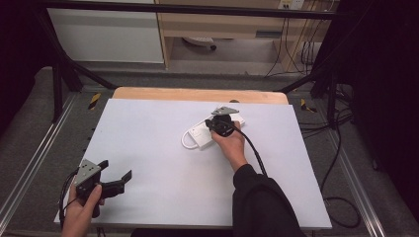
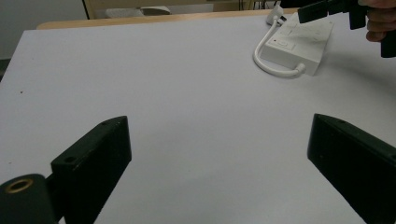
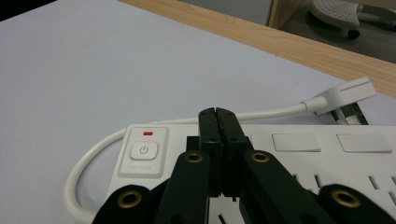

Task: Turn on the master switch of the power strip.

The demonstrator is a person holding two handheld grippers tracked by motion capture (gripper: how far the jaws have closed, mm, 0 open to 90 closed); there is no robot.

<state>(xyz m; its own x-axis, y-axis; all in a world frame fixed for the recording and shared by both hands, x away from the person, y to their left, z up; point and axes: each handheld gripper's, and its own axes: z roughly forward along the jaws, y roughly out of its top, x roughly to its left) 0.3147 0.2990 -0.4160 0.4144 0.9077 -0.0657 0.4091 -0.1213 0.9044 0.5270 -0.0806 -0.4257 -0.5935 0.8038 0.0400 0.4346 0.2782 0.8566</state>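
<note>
A white power strip (image 1: 201, 135) lies on the white tabletop (image 1: 163, 173), right of centre toward the back. Its short white cable (image 1: 185, 143) loops off its left end. My right gripper (image 1: 218, 124) hovers over the strip, shut with nothing between its jaws. In the right gripper view its tips (image 3: 218, 115) sit just right of the strip's power button (image 3: 144, 150), above the strip (image 3: 327, 161). The cable's flat plug (image 3: 345, 92) lies beyond. My left gripper (image 1: 117, 169) is open near the front left corner, with the strip (image 2: 299, 44) far ahead of it (image 2: 219, 140).
A wooden table edge (image 1: 197, 94) runs along the back of the white surface. Black cables (image 1: 341, 148) trail on the floor to the right. Black frame bars (image 1: 64, 64) stand at the back corners. A chair base (image 3: 336, 11) is behind the table.
</note>
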